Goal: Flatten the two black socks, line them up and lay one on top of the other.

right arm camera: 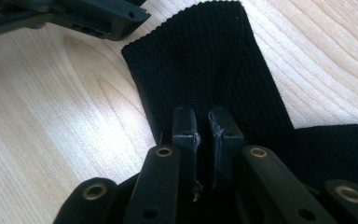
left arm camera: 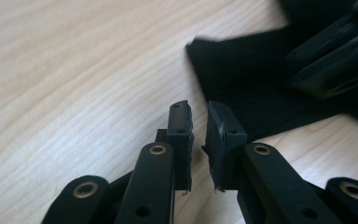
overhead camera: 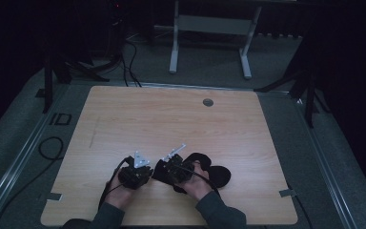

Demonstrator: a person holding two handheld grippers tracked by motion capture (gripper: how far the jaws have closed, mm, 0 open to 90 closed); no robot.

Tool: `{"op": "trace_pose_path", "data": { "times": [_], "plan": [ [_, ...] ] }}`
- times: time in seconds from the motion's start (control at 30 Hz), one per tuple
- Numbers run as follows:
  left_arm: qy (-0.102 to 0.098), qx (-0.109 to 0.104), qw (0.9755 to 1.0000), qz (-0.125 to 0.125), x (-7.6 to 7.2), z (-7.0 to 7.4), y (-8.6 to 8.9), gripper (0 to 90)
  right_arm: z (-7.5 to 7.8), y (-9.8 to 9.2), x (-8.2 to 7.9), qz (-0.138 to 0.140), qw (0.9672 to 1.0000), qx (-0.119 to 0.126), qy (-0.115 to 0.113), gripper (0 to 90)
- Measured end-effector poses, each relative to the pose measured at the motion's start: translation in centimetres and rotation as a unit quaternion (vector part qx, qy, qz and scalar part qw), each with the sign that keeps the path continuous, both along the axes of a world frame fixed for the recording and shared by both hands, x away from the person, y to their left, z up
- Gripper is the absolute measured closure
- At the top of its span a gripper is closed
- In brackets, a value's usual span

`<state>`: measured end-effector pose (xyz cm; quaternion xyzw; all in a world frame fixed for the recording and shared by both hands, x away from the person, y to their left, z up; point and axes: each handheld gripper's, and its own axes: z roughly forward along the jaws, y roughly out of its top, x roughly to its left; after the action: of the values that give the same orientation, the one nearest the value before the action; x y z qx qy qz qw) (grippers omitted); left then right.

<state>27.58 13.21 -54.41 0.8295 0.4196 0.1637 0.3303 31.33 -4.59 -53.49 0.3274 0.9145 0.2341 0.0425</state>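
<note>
A black ribbed sock (overhead camera: 219, 174) lies flat on the wooden table (overhead camera: 171, 119), near its front edge. My right gripper (right arm camera: 203, 116) sits over the cuff end of the sock (right arm camera: 200, 56), jaws nearly together, with a crease of fabric running into them. In the high view the right gripper (overhead camera: 171, 174) is just left of the sock. My left gripper (left arm camera: 199, 112) hovers over bare wood beside the sock's edge (left arm camera: 251, 79), its pads a narrow gap apart with nothing between them. It is close beside the right one in the high view (overhead camera: 143, 175).
A round cable hole (overhead camera: 208, 102) sits near the table's far edge. Tape marks lie at the front corners (overhead camera: 53, 196) (overhead camera: 286, 192). A white stand (overhead camera: 174, 47) and dark tripods are on the floor behind, and a cable loop (overhead camera: 50, 148) lies at the left.
</note>
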Motion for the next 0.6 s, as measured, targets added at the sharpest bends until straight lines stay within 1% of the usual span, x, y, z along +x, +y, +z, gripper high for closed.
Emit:
{"op": "trace_pose_path", "data": {
  "times": [0.03,0.07,0.13,0.2,0.23,0.27,0.3,0.33,0.37,0.43,0.47,0.5,0.53,0.57,0.6],
  "plan": [
    [0.0,0.0,1.0,0.0,0.0,0.0,0.0,80.5,0.0,0.0,0.0,0.001,1.0,0.0,-0.002,82.5],
    [-0.01,-0.003,0.9999,-0.012,-0.1,0.3,-0.4,80.5,-0.1,0.0,-0.1,0.002,1.0,0.0,-0.004,82.5],
    [-0.019,-0.001,0.9996,-0.022,-0.1,0.4,-0.9,80.6,-0.1,0.1,-0.1,0.003,1.0,-0.001,-0.005,82.5],
    [-0.021,0.009,0.9993,-0.029,0.1,0.3,-1.4,80.9,0.0,0.1,-0.1,0.003,1.0,-0.003,-0.005,82.5],
    [-0.021,0.009,0.9993,-0.029,0.1,0.3,-1.4,81.3,0.0,0.1,-0.1,0.003,1.0,-0.003,-0.005,82.5],
    [-0.016,0.021,0.9992,-0.029,0.4,-0.1,-1.9,81.7,0.0,0.1,-0.1,0.004,1.0,-0.003,-0.005,82.5],
    [-0.016,0.021,0.9992,-0.029,0.4,-0.1,-1.9,82.1,0.0,0.1,-0.1,0.004,1.0,-0.003,-0.005,82.5],
    [-0.017,0.025,0.9991,-0.029,0.5,-0.3,-2.0,82.5,0.0,0.0,0.0,0.0,1.0,0.002,0.002,82.1],
    [-0.017,0.025,0.9991,-0.029,0.5,-0.3,-2.0,82.8,0.0,0.0,0.0,0.0,1.0,0.002,0.002,82.1],
    [-0.016,0.03,0.999,-0.03,0.5,-0.4,-2.0,83.2,-0.1,-0.1,0.2,-0.002,0.9999,0.01,0.009,80.3],
    [-0.016,0.029,0.9991,-0.028,0.5,-0.5,-1.9,83.8,0.0,-0.3,0.3,0.002,0.9996,0.022,0.019,71.8],
    [-0.016,0.029,0.9991,-0.028,0.5,-0.5,-1.9,84.0,0.0,-0.3,0.3,0.002,0.9996,0.022,0.019,71.8],
    [-0.018,0.033,0.9989,-0.029,0.4,-0.5,-2.0,84.1,0.3,-0.5,0.3,0.009,0.9991,0.033,0.024,66.6],
    [-0.018,0.033,0.9989,-0.029,0.4,-0.5,-2.0,84.2,0.3,-0.5,0.3,0.009,0.9991,0.033,0.024,66.6],
    [-0.021,0.035,0.9988,-0.029,0.4,-0.6,-2.1,84.2,1.2,-1.0,0.4,0.017,0.9982,0.056,0.017,63.9]
  ]
}}
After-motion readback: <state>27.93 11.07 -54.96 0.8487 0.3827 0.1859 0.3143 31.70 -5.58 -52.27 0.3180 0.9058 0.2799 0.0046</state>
